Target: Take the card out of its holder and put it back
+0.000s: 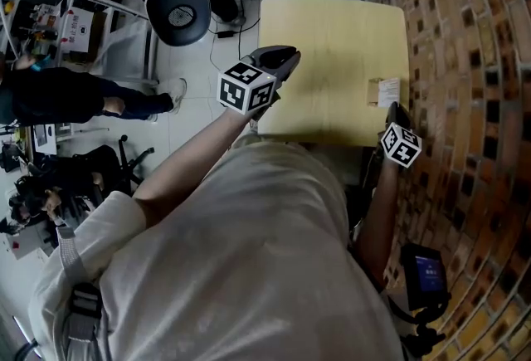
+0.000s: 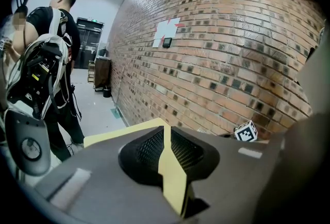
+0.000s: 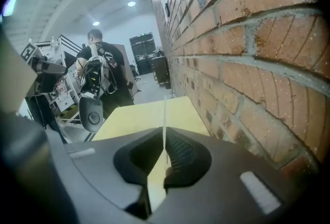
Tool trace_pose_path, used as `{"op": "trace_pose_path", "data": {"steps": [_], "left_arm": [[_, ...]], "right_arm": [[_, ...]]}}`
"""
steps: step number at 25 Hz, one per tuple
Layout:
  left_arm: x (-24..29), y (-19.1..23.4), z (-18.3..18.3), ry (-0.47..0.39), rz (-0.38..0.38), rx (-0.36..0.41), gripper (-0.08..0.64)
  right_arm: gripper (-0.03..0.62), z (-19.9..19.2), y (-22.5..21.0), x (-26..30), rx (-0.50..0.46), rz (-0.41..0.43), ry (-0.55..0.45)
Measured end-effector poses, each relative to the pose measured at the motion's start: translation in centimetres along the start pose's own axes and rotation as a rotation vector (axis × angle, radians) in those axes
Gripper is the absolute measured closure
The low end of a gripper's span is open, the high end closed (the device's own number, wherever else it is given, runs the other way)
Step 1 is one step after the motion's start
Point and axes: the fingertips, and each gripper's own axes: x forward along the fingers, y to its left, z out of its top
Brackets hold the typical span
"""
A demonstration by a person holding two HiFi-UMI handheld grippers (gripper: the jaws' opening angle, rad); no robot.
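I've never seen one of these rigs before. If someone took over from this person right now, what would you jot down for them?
Left hand-held gripper: jaws slightly apart, empty, hovering over the left edge of the table.
Right hand-held gripper: shut, apparently on the white card, which shows edge-on between its jaws, near the table's right edge by the brick wall.
The holder looks to be the small tan piece just left of the card.
Done: the card seems to be out of the holder, though that is hard to confirm.
Left: slide it back in, then let go.
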Motion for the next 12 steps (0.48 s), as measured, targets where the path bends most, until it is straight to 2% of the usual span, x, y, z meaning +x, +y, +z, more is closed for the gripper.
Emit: {"op": "trace_pose_path", "data": {"steps": [12], "left_arm": [[0.5, 0.3, 0.5, 0.002, 0.008, 0.002, 0.5]], "right_arm": [[0.578, -1.3, -0.7, 1.9, -0.01, -0.02, 0.026]]}}
